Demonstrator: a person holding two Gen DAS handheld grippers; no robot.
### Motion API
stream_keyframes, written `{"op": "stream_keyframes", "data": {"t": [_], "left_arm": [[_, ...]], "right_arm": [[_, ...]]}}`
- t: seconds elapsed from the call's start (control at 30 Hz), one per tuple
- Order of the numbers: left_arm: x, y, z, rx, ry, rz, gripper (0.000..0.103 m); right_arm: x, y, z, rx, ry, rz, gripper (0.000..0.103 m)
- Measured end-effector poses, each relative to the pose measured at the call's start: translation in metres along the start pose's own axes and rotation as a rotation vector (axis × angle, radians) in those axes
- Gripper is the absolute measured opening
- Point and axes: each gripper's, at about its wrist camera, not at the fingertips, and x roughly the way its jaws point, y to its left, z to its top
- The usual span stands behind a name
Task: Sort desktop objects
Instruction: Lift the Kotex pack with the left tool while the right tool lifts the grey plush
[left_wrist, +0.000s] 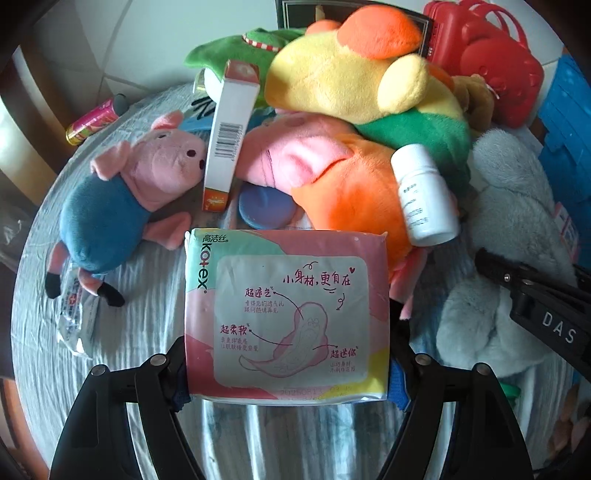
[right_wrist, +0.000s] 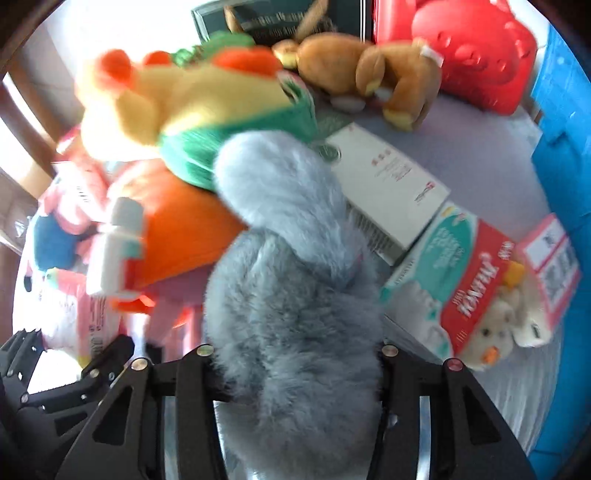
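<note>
pink pack (left_wrist: 286, 317) reads "kotex"; black arm (left_wrist: 554, 325) "das".

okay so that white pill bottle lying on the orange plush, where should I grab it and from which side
Grip the white bottle across its round body, mid-length, coming from above with the jaws straddling its width. It lies tilted on the orange plush, cap end up-slope, so its sides are exposed.

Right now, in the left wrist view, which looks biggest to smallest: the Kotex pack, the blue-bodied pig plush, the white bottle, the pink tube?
1. Kotex pack, though nearness to the camera inflates it
2. Blue-bodied pig plush
3. White bottle
4. Pink tube
</note>
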Motion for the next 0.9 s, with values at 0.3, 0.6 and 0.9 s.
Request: {"op": "stream_keyframes", "data": {"t": [0.3,0.6,0.9], "left_arm": [[-0.077,0.003,-0.002,-0.025,-0.171,0.011,0.078],[-0.148,-0.008,-0.020,-0.057,-0.307,0.012,0.078],[-0.198,-0.014,-0.025,0.008,-0.422,-0.085,0.078]], "right_arm": [[-0.108,0.006,-0.037,-0.058,-0.171,0.064,0.045],[-0.178,0.015,-0.033,-0.122,-0.295,0.088,0.045],[-0.253,0.014,-0.061,-0.065,-0.411,-0.015,0.045]]}}
